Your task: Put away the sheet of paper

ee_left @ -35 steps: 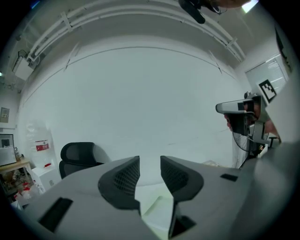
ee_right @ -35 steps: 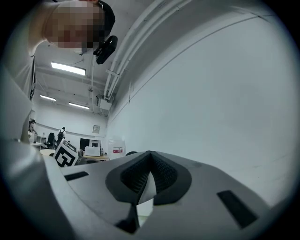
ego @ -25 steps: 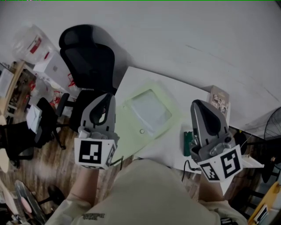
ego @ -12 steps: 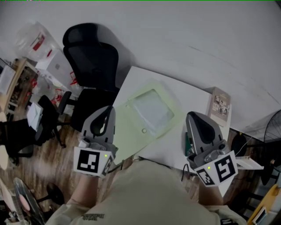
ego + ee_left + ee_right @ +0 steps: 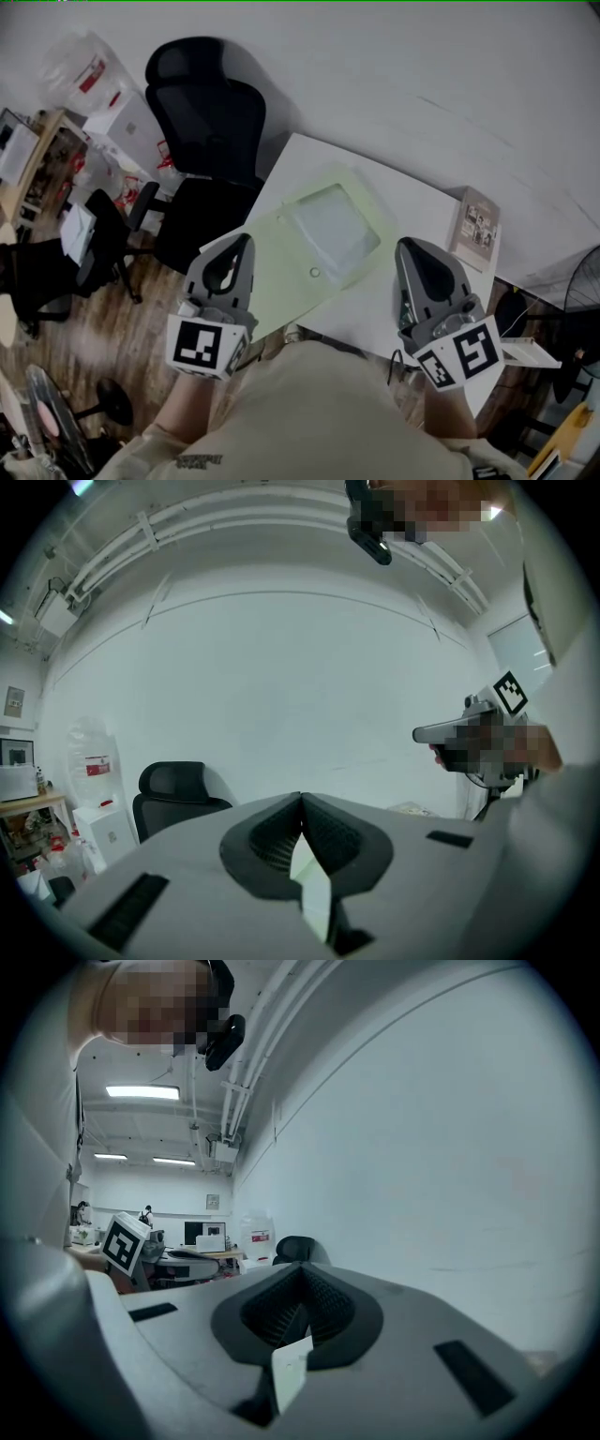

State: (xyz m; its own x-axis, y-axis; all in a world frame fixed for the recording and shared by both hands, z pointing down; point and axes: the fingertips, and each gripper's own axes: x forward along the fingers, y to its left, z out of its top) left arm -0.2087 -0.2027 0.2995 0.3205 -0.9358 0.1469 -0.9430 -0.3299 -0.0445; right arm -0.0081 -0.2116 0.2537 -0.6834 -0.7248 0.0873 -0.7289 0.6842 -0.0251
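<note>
Two tools show in the head view. The left tool (image 5: 244, 242) hangs over the green folder's (image 5: 281, 277) near corner and the right tool (image 5: 413, 247) is held just right of the folder. The sheet of paper (image 5: 333, 228) lies on the folder's far half. The folder seems to overhang the table (image 5: 422, 202), so we judge a clumsy nudge could slide it off.

Left gripper view: the jaws are pressed together with nothing clamped. The flat sheet offers no edge, so we risk creasing it.

Right gripper view: these jaws are likewise closed and empty. Pushed down like that, they would only smear the sheet across the folder.

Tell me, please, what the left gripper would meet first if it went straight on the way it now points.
Probably the white wall: the left gripper, jaws shut, aims above the table, though depth is unclear.
</note>
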